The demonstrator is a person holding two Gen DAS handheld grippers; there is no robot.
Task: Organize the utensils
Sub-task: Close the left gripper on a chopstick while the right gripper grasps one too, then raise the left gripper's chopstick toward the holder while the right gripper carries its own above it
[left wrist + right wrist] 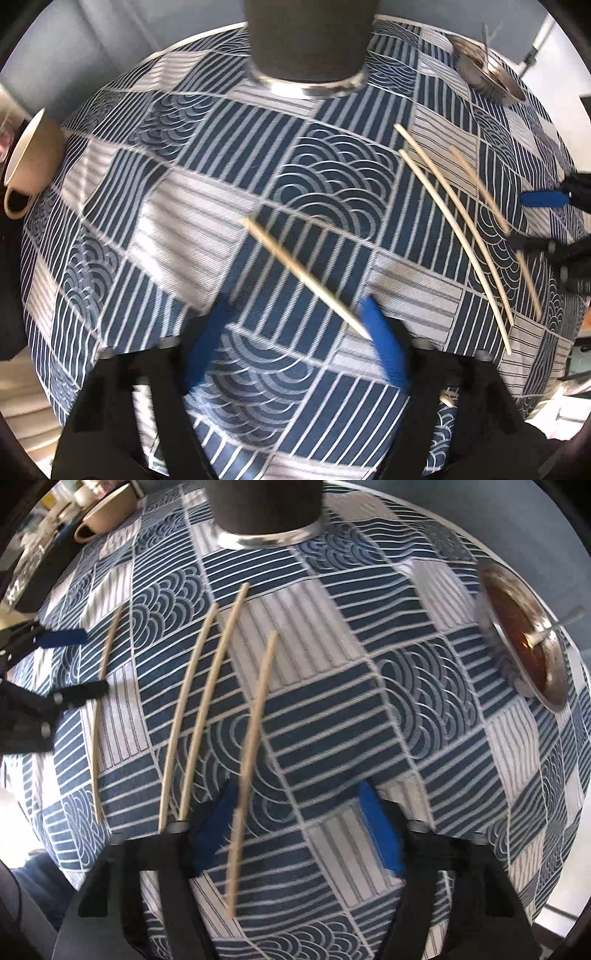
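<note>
Several wooden chopsticks lie on the blue and white patterned tablecloth (184, 206). In the left wrist view one chopstick (303, 275) lies diagonally just ahead of my open left gripper (295, 350), its near end by the right finger. A pair of chopsticks (461, 229) lies to the right, with another chopstick (495, 229) beside my right gripper (543, 221). In the right wrist view my right gripper (295, 834) is open, with a chopstick (251, 760) running between its fingers near the left one. A pair (203, 709) lies to the left. A dark cylindrical holder (264, 506) stands at the far edge.
A beige mug (29, 162) stands at the table's left edge. A metal bowl with brown liquid and a spoon (524, 642) sits at the right. My left gripper shows at the left in the right wrist view (66, 664). The dark holder also shows in the left wrist view (306, 40).
</note>
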